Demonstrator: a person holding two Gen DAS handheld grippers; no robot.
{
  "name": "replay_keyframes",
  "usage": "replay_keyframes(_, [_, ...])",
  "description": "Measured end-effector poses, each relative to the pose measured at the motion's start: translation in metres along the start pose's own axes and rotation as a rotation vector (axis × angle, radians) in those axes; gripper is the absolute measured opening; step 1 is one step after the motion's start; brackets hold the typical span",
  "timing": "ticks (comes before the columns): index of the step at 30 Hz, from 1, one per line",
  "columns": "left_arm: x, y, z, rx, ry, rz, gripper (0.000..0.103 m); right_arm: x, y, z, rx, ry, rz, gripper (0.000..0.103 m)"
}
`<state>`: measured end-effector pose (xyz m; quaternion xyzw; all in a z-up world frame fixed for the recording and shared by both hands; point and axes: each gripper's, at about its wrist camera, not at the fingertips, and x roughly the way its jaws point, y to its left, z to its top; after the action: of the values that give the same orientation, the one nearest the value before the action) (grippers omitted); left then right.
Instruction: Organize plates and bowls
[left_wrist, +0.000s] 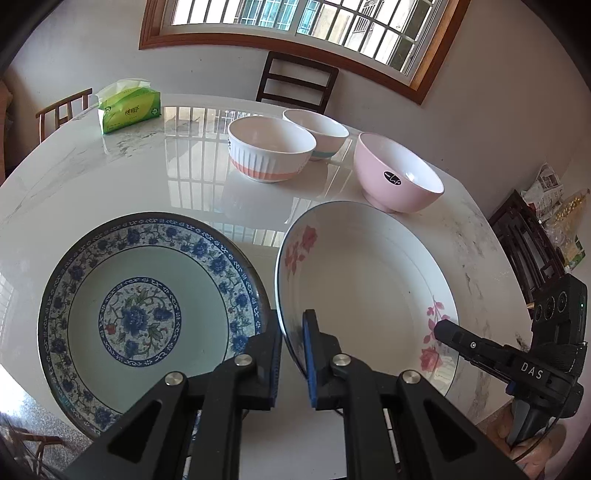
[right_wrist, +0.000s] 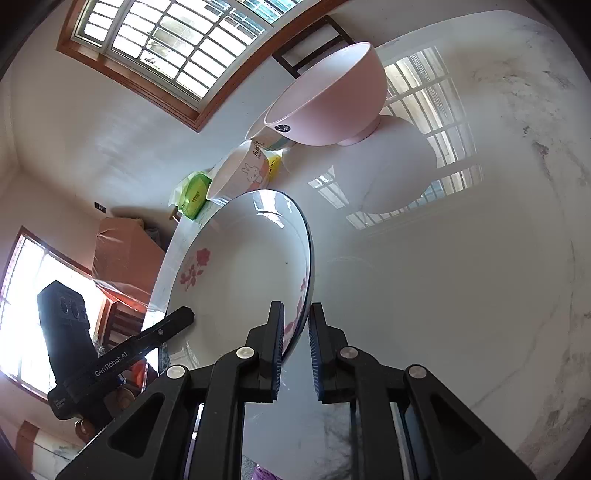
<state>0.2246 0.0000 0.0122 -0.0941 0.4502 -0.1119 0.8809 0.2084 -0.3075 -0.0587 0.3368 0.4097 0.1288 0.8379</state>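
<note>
Both grippers, L (left_wrist: 291, 354) & R (right_wrist: 297, 350), clamped on opposite rims of floral plate (left_wrist: 369, 280), tilted above surface (left_wrist: 147, 177); operator should level it, lower onto blue plate (left_wrist: 147, 314) at lower left

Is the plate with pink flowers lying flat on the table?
No, tilted: the pink-flower plate is gripped at opposite rims by both grippers, its left edge lifted.

Your right gripper (right_wrist: 295, 332) is clamped on the near rim of the white floral plate (right_wrist: 236, 273), which is tilted off the marble table (right_wrist: 461, 277). Left of it, the left gripper (right_wrist: 166, 326) meets the opposite rim. Beyond the plate stand the rabbit bowl (right_wrist: 243, 173) and, farther, the pink bowl (right_wrist: 332, 107)
</note>
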Motion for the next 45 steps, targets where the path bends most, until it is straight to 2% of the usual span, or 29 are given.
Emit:
replay_keyframes(9, [-0.030,0.010,-0.010,0.010,-0.063,0.051,0.011,0.002,0.016,-0.018,-0.034,0.027,0.034,0.014])
replay_keyframes(31, [-0.073,0.087,-0.040,-0.119,-0.098,0.111,0.012,0.043,0.086,-0.041,-0.169,0.128,0.054,0.015])
replay_keyframes(45, [-0.087,0.114,-0.055,-0.172,-0.106,0.140,0.012,0.060,0.119,-0.056,-0.230,0.176,0.052,0.015])
